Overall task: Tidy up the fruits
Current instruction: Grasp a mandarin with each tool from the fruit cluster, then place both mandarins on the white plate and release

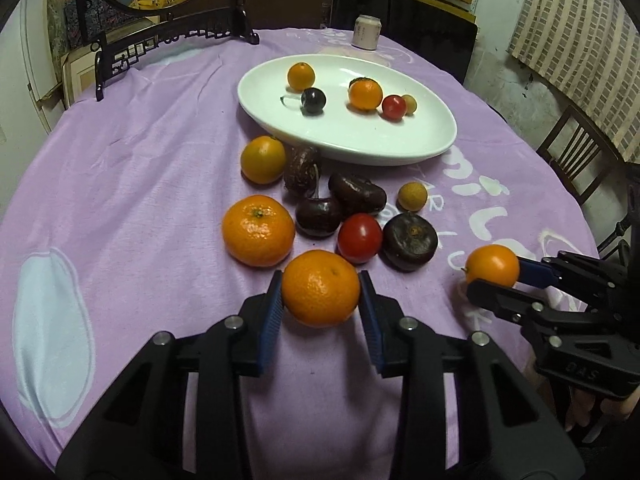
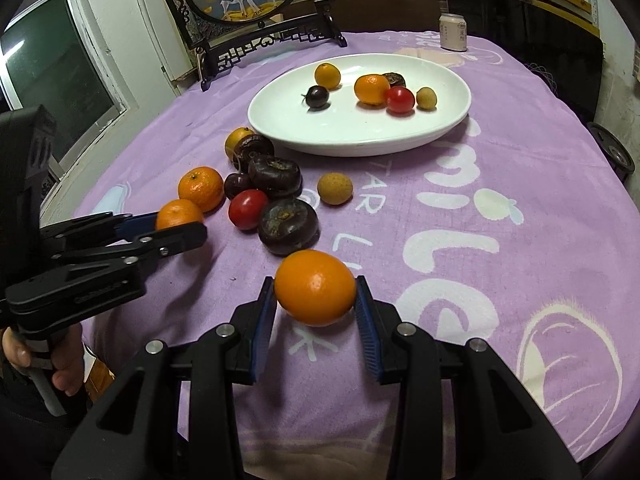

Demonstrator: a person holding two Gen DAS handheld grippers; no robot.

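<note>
Two hand-held grippers over a desk covered by a purple cloth [image 1: 140,168]. The left gripper [image 1: 321,292] has its blue-padded fingers [image 1: 270,312] pinching a mandarin [image 1: 320,289] at the near edge of the loose fruit group. The right gripper [image 2: 315,290] pinches a smooth orange [image 2: 315,288] between its fingers [image 2: 366,320], near and to the right of that group. Loose fruit on the cloth just beyond includes a second mandarin [image 1: 258,230], a red tomato [image 1: 360,238], several dark brown-purple fruits, among them a flattened one [image 1: 410,241], and a small tan fruit [image 1: 412,197]. Farther off stands a white oval plate [image 1: 420,136] carrying two orange fruits, a dark round fruit, a red one and a small tan one. A can [image 1: 366,31] stands at the far edge.
</note>
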